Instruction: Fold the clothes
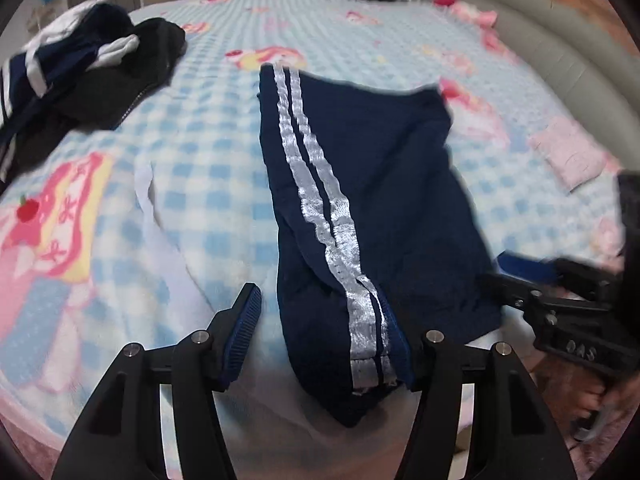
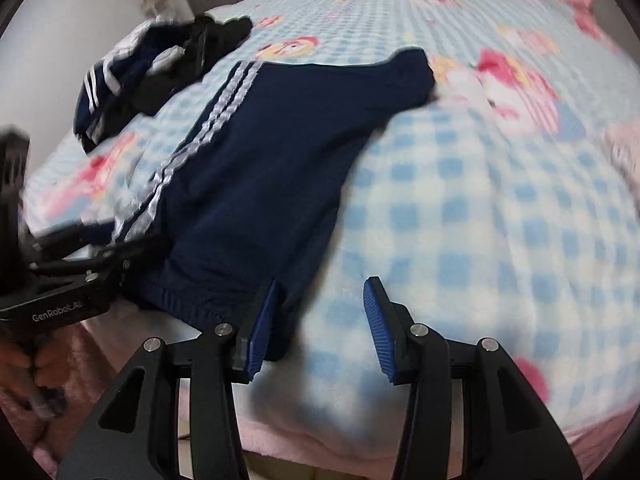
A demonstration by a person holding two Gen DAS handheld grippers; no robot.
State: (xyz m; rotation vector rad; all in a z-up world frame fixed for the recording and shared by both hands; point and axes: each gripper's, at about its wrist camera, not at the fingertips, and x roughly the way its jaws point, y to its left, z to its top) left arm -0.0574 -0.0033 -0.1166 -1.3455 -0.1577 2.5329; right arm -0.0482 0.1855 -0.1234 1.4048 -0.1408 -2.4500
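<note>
Navy track pants with two silver-white side stripes lie stretched out on the bed, waistband end hanging at the near edge; they also show in the right wrist view. My left gripper is open, its jaws either side of the striped waistband end, with the cloth lying against the right finger. My right gripper is open at the pants' near right corner, its left finger against the cloth. Each gripper appears in the other's view: the right one, the left one.
A heap of dark navy, black and white clothes lies at the bed's far left, also in the right wrist view. The bed carries a blue checked fleece blanket with pink cartoon prints. A small pink folded cloth and a grey padded bed frame are at the right.
</note>
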